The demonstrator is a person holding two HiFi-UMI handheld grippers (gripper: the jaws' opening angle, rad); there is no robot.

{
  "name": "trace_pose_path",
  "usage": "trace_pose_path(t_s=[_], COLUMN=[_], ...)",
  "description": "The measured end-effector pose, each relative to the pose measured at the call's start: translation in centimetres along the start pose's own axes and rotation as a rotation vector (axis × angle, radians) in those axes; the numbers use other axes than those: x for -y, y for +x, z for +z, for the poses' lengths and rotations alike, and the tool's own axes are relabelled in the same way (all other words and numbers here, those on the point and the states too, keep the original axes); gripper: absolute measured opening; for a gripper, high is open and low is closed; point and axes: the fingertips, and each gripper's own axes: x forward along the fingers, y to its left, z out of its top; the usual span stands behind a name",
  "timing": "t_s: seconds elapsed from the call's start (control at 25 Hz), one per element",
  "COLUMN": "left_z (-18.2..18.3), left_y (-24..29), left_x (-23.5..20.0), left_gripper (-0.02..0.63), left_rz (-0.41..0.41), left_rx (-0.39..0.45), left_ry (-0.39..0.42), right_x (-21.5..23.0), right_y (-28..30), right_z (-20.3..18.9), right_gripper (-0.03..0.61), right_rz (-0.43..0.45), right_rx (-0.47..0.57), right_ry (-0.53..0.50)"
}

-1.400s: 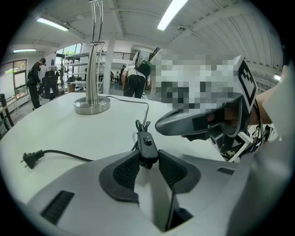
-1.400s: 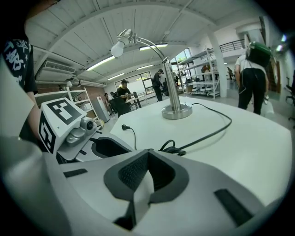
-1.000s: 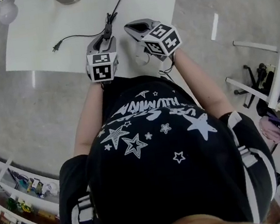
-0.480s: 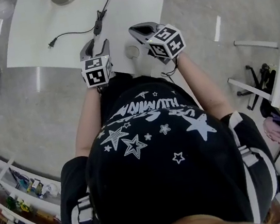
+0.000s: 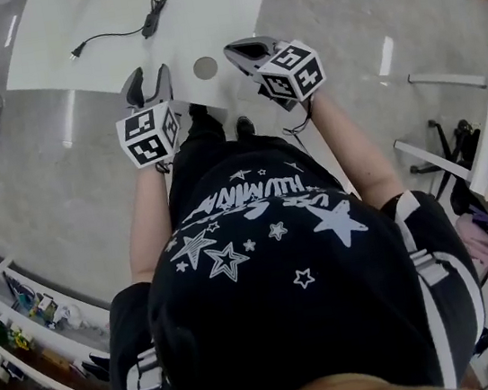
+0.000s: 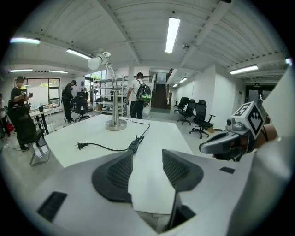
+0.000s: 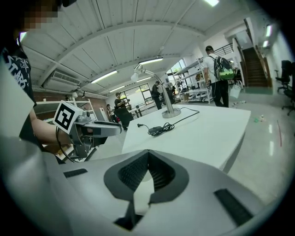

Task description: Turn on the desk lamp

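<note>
Two grippers are held just over the near edge of the white table [image 5: 229, 1]. The left gripper [image 5: 144, 74] has just been opening its jaws. They stand wide apart with nothing between them, only table top showing through the gap. The right gripper [image 5: 238, 50] has its jaws closed tip to tip and holds nothing.

The desk lamp [image 6: 115, 125] stands upright at the table's far end, well apart from both grippers. Its black cord [image 6: 110, 148] trails across the table. The inline switch [image 6: 135, 144] lies about mid-table. The plug [image 6: 80, 146] lies loose on the table's left side.
</note>
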Motion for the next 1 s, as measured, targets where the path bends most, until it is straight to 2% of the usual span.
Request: trace_pose_path(t_s=[0.2,0.64,0.8,1.0], left_z=[1.2,1.2,0.9,0.5], left_y=[-3.3,-7.6,-10.1,-13.7], left_x=[1.4,1.5,1.2,0.9], left_gripper=[0.196,0.196,0.195,0.195], left_rz=[0.038,0.009,-0.014,-0.074], left_rx=[0.072,0.140,0.162,0.180], left_ry=[-0.029,-0.071,-0.091,-0.076], right_x=[-0.9,-3.2,-5.5,-10.2], right_y=[-1.5,-3.4,-3.7,-3.1], right_z=[-0.1,1.1,1.2,1.1], right_gripper=[0.005,0.005,0.005,0.005], right_rz=[0.019,-0.022,-0.042,-0.038], right_rx=[0.031,0.089,0.105,0.124], right_ry=[-0.007,-0.029,-0.024,-0.032])
